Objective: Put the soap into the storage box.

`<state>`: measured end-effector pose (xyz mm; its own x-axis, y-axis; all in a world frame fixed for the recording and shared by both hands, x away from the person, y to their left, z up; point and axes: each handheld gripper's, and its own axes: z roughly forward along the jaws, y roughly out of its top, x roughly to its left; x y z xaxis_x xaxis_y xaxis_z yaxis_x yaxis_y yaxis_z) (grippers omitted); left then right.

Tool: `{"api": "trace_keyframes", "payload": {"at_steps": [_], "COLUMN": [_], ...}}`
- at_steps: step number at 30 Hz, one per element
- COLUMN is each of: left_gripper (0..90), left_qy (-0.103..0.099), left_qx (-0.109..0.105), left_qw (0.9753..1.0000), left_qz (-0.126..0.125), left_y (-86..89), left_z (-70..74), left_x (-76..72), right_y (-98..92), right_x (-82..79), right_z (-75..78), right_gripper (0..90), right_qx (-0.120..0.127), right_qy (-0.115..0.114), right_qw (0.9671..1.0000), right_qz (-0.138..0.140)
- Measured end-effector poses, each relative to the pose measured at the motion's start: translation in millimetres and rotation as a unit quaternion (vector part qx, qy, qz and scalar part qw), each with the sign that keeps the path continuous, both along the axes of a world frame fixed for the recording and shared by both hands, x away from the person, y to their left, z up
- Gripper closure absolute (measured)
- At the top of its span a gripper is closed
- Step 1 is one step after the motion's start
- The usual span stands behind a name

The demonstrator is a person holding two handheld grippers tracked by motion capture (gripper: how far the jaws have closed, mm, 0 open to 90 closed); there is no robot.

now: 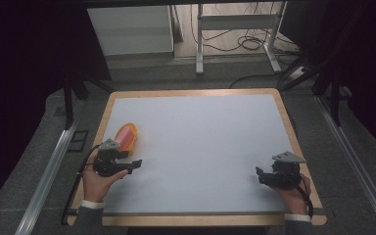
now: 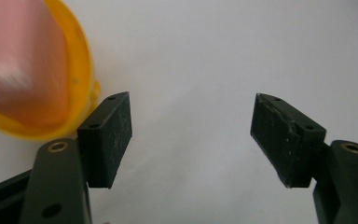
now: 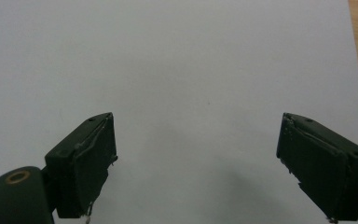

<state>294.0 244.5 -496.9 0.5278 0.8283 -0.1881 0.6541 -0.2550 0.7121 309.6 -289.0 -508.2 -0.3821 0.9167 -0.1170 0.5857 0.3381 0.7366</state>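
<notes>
Orange-rimmed cup point(image 1: 126, 136), lying on its side on the white table mat point(image 1: 200, 147), is the landmark: it sits near the mat's left edge, pinkish body and yellow-orange rim blurred in the left gripper view point(image 2: 32, 70). Just on the near side of the cup is the left gripper point(image 1: 133, 165), its jaws spread wide with nothing between them; in its own view the cup sits just beyond the left-hand pad point(image 2: 109, 137), beside it and not between the jaws. Far to the right of the cup, well apart from it, the right gripper point(image 1: 260, 175) rests low over bare mat, jaws likewise spread and empty. By its look the cup is likely light, thin plastic, smooth and apt to roll or slide if nudged. Pinching the rim wall, one pad inside the mouth and one outside, seems the surest hold.
</notes>
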Motion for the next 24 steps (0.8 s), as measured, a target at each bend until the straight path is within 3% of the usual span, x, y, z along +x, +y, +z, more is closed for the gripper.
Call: {"api": "trace_keyframes", "payload": {"at_steps": [6, 14, 24], "left_gripper": [29.6, 29.2, 28.9], "left_qy": [0.014, 0.015, 0.013], "left_qx": [-0.006, -0.012, -0.014], "left_qw": [0.9999, 0.9998, 0.9998], "left_qz": [0.003, 0.011, 0.007], "left_y": [4.5, 9.3, 9.5], "left_z": [-15.0, -18.4, -19.8], "left_x": [-6.5, -13.3, -11.7], "right_y": [1.7, 2.6, 5.0], "right_x": [-0.2, -0.1, -0.7], "right_z": [0.6, 0.5, 1.5], "right_gripper": [11.5, 11.5, 11.6], "right_qx": [0.0, -0.002, -0.005], "right_qy": [-0.001, -0.002, -0.007], "right_qw": [1.0, 1.0, 1.0], "right_qz": [0.002, 0.003, 0.004]}}
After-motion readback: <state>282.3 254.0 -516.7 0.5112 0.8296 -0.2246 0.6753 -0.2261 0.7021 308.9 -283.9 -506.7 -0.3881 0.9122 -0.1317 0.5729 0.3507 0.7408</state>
